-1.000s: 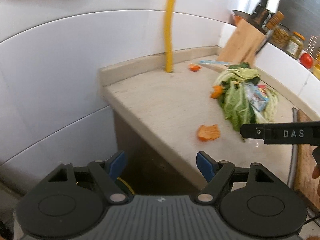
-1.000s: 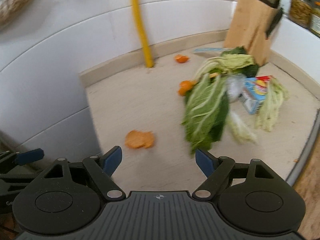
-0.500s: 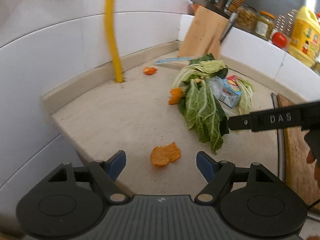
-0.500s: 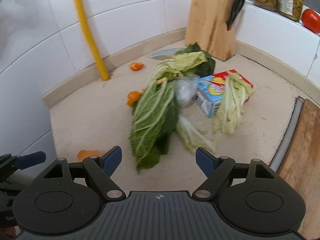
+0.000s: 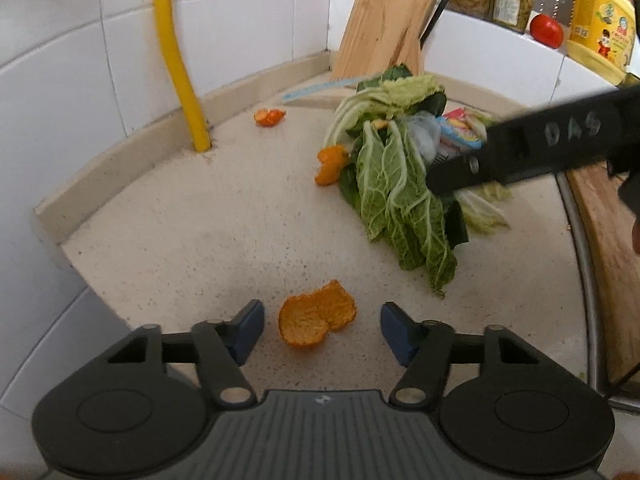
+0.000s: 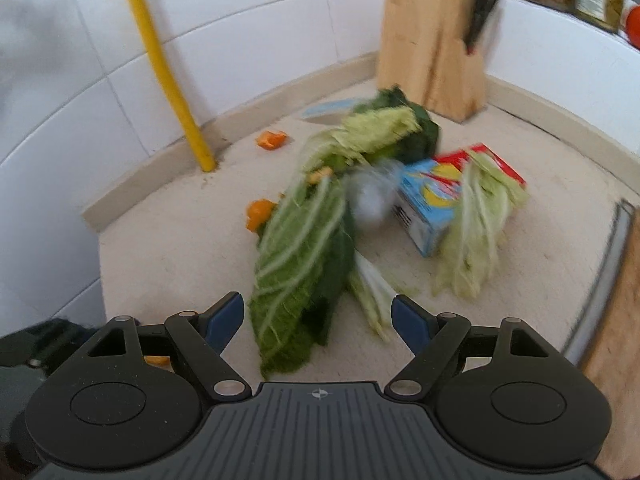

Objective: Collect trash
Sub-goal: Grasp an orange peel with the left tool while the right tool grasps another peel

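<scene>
Your left gripper (image 5: 322, 326) has just been closing; the orange peel (image 5: 316, 319) lies between its fingers, not yet pinched. Your right gripper (image 6: 318, 322) is wide open and holds nothing; the big green leaf (image 6: 304, 264) reaches up toward 12 o'clock.

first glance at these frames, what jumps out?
The heap of green cabbage leaves mid-counter, draped around a blue and red carton, with the right tongs open just in front of it. Next, the big orange peel lying between the fingers of the left tongs, whose jaws have just been closing but don't touch it. Behind, a yellow pipe runs up the tiled wall.
</scene>
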Demonstrator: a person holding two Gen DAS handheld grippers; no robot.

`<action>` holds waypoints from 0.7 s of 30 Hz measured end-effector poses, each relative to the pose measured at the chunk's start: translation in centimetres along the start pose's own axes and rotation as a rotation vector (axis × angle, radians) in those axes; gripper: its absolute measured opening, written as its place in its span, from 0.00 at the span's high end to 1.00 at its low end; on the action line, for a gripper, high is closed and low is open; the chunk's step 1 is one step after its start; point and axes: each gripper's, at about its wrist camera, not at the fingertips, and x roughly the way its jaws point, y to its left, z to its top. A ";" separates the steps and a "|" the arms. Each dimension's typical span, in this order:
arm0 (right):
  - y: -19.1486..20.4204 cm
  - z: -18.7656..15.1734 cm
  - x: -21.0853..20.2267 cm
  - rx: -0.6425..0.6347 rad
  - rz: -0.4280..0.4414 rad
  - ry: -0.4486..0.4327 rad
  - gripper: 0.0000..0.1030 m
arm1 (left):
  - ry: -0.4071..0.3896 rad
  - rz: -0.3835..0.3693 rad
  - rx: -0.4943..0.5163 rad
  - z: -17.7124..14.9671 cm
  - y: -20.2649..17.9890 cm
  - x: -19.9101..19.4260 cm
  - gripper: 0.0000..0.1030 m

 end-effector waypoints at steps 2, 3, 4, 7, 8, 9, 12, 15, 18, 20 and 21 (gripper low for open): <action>0.5 0.6 0.1 -0.032 0.027 -0.014 0.18 | -0.008 0.011 0.002 0.0 0.0 0.1 0.58; 0.8 0.9 0.1 -0.055 0.037 -0.025 0.18 | -0.011 0.012 -0.002 0.1 0.0 0.1 0.63; 1.1 1.2 0.3 -0.076 0.043 -0.035 0.18 | -0.012 0.011 -0.011 0.1 0.1 0.1 0.68; 2.3 2.2 1.0 -0.153 0.057 -0.056 0.22 | -0.012 -0.013 -0.050 0.2 0.5 0.0 0.82; 2.6 2.4 1.3 -0.175 0.059 -0.061 0.25 | -0.012 -0.015 -0.057 0.2 0.5 0.0 0.84; 3.0 2.8 1.7 -0.201 0.061 -0.064 0.28 | -0.013 -0.012 -0.063 0.1 0.6 0.0 0.85; 3.9 3.7 3.1 -0.254 0.082 -0.067 0.30 | -0.011 -0.015 -0.074 -0.1 0.7 -0.2 0.85; 4.6 4.7 4.7 -0.278 0.109 -0.070 0.30 | -0.008 -0.010 -0.071 0.0 0.6 -0.1 0.83; 5.3 5.5 6.9 -0.315 0.121 -0.058 0.30 | -0.008 -0.010 -0.066 0.0 0.4 -0.1 0.75; 5.4 5.8 8.4 -0.328 0.116 -0.043 0.30 | -0.011 -0.011 -0.069 -0.1 0.3 -0.1 0.69; 5.3 6.0 9.1 -0.333 0.119 -0.033 0.30 | -0.013 -0.009 -0.068 -0.1 0.2 -0.1 0.69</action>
